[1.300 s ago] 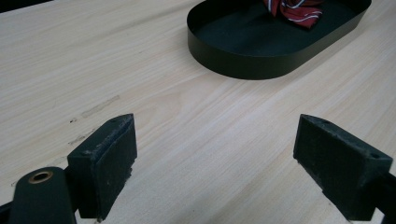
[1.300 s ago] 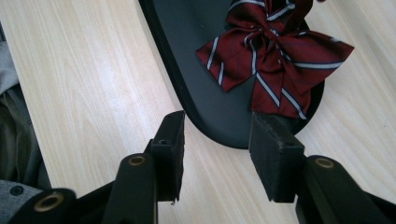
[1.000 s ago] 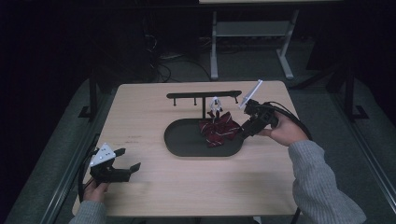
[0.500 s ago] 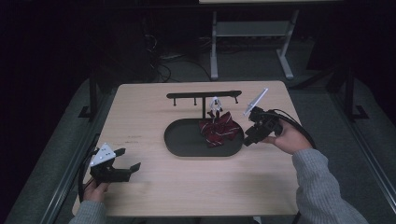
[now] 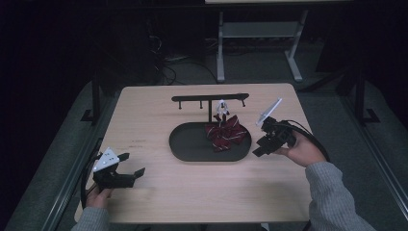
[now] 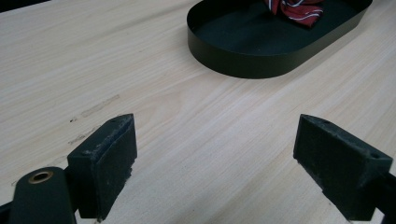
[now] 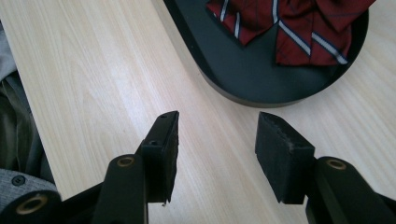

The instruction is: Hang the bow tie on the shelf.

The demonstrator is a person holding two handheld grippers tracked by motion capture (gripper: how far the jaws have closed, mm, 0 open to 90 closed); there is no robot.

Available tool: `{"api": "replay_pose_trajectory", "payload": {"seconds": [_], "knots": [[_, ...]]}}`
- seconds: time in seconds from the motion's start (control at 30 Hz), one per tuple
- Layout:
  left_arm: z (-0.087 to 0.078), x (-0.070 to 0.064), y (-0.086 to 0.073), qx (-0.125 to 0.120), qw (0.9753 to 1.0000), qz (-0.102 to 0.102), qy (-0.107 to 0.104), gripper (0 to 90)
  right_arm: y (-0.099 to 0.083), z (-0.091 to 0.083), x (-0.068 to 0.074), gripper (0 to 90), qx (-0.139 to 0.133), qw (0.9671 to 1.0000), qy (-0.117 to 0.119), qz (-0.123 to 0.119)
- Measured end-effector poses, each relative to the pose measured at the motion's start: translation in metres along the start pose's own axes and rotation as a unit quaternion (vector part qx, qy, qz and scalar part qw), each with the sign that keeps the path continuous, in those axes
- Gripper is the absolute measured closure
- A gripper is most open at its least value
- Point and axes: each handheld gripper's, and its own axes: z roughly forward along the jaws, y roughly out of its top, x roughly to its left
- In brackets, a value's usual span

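dark red striped fabric bow tie (image 5: 224, 133): lies in the right half of the black oval metal tray (image 5: 192, 144), mid-table, under the black t-shaped hanger stand (image 5: 210, 98). right gripper (image 5: 260, 147): jaws apart, empty, just beside the tray's right end. left gripper (image 5: 131, 165): jaws wide apart, empty, near the front left edge of the pale wooden table (image 5: 159, 110), well apart from the tray.

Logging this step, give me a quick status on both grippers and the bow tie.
Left gripper open, idle near table corner. Right gripper open, empty, beside tray. Red striped bow tie lying in tray under the rack. Nothing in the way.
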Motion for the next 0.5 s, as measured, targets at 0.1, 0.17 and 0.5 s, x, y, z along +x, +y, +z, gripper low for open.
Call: {"api": "replay_pose_trajectory", "payload": {"seconds": [0.1,0.17,0.5], "knots": [[0.0,0.0,0.0,0.0,1.0,0.002,-0.001,12.9,-0.005,0.001,0.002,48.5,-0.001,1.0,0.0,0.001],[0.0,0.0,0.0,0.001,1.0,0.002,-0.001,12.9,-0.008,0.002,0.004,48.5,-0.003,1.0,-0.001,0.0],[0.001,-0.002,0.001,0.005,1.0,0.005,-0.001,12.9,-0.033,0.008,0.016,48.6,-0.008,0.9999,-0.004,0.005]]}}
